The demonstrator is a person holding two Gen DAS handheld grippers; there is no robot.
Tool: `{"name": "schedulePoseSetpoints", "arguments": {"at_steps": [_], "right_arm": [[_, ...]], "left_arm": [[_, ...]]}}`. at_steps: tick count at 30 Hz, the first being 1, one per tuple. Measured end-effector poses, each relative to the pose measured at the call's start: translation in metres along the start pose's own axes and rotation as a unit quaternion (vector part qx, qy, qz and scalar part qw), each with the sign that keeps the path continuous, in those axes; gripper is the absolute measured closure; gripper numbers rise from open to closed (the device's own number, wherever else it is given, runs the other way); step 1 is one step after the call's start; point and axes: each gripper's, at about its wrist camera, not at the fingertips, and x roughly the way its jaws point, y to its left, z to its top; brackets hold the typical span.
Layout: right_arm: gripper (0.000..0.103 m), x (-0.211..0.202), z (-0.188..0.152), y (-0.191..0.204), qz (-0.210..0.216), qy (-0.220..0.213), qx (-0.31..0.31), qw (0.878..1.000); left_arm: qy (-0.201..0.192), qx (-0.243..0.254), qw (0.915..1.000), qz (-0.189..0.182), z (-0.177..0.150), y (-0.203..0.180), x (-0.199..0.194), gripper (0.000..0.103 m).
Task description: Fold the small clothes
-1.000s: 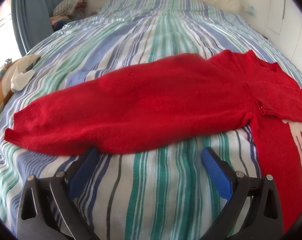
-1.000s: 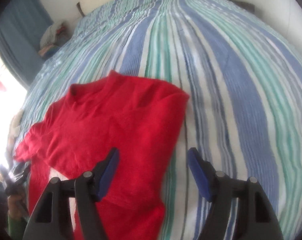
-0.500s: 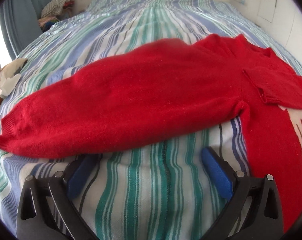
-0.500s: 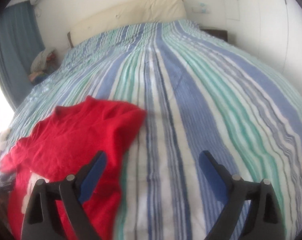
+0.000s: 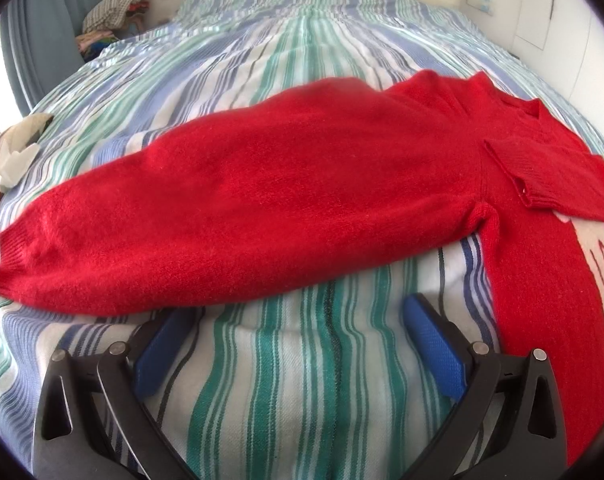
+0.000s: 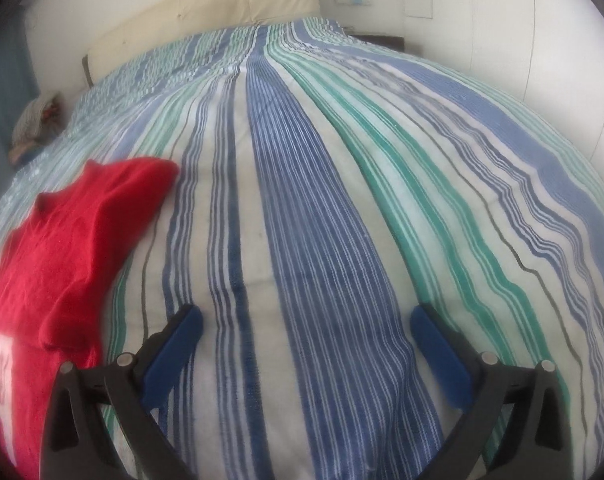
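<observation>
So the red sweater (image 5: 302,208) is lying flat on the striped bedspread (image 5: 286,380), and one sleeve looks already folded in across the chest, you can see its ribbed cuff (image 5: 537,176) sitting on top of the body near the white graphic, which I'd guess is why the right side of the garment looks so tidy and squared off in the right wrist view. The other sleeve is the long one stretched straight out to the left, with its cuff end way off at the bed's edge, so that's the bit left to deal with. The left gripper (image 5: 298,344) hangs just short of that sleeve's lower edge, jaws spread wide and holding nothing, lined up roughly under the middle of the sleeve, probably so it can pinch the fabric and flip it over the body. The right gripper (image 6: 305,344) is also wide apart and empty, pointing out over bare bedspread with the sweater off to its left, so it reads as parked out of the way for now. Beyond that there's a cream headboard (image 6: 206,12) and a pile of clothes (image 5: 110,12) by the curtain, none of it in play
</observation>
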Motion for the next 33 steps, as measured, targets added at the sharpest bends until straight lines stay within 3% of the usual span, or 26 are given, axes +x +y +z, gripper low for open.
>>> {"name": "schedulePoseSetpoints", "arguments": {"at_steps": [12,33], "right_arm": [[0.000,0.0050,-0.0011,0.0041,-0.020,0.002,-0.009,1.000],[0.000,0.0037,-0.0004,0.0029,-0.015,-0.001,-0.005,1.000]], "left_arm": [[0.001,0.000,1.0000,-0.001,-0.0003,-0.0004,0.0002,0.000],[0.001,0.000,1.0000,-0.001,0.0001,-0.0003,0.0005,0.000]]}}
